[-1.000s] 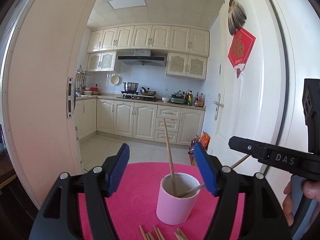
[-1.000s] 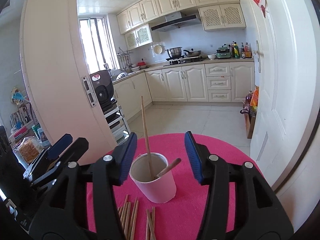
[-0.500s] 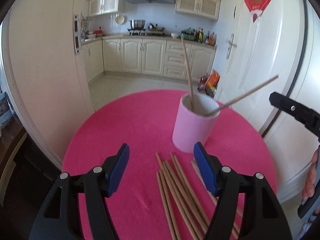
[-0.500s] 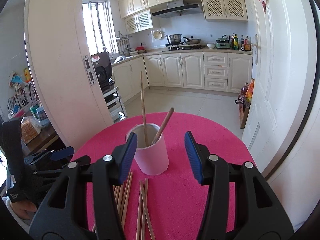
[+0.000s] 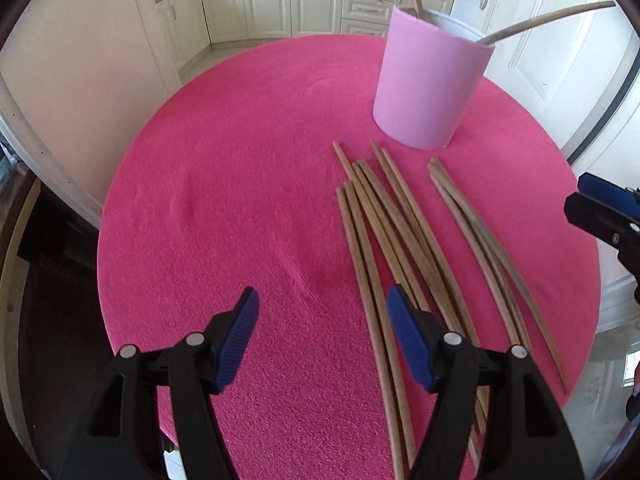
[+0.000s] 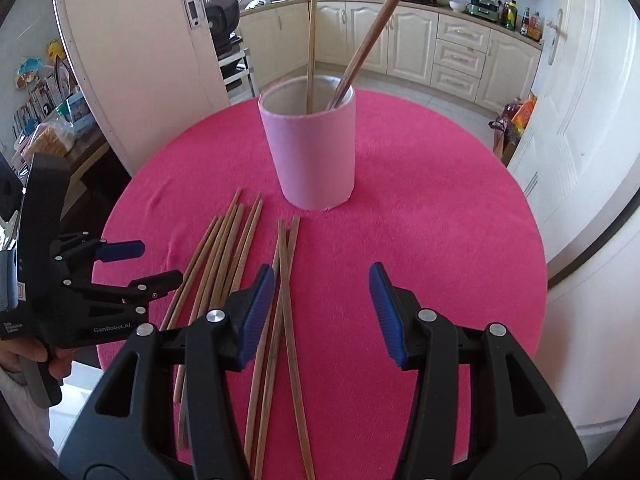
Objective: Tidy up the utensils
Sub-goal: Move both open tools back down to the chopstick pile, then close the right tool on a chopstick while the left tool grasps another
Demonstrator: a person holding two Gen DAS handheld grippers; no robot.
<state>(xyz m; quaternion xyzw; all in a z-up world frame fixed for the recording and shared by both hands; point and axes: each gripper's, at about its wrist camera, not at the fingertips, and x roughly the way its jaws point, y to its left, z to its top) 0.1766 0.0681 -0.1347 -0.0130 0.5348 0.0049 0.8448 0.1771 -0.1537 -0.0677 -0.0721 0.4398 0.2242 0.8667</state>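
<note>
Left gripper: jaws wide, nothing between them, blue pads over bare pink cloth near the table's near edge. Its right finger lies over the near ends of the bigger chopstick bundle; contact cannot be told.

Right gripper: jaws wide, holding nothing. Its left pad sits above the small bundle; the gap between the pads shows only cloth.

Loose chopsticks, left view: a large bundle fans from near the cup's base back toward the near edge. A smaller bundle lies just to its right, running toward the table's right edge. The two bundles are apart, with a strip of cloth between them.

Right view: the same large bundle on the left, the small bundle crossing itself near the middle.

Cup: pink, upright, toward the table's far side, just beyond the far tips of the bundles and not touching them.

Two chopsticks stand in it, one near upright, the other leaning against the rim.

Round table covered in pink cloth. Kitchen cabinets beyond.
</note>
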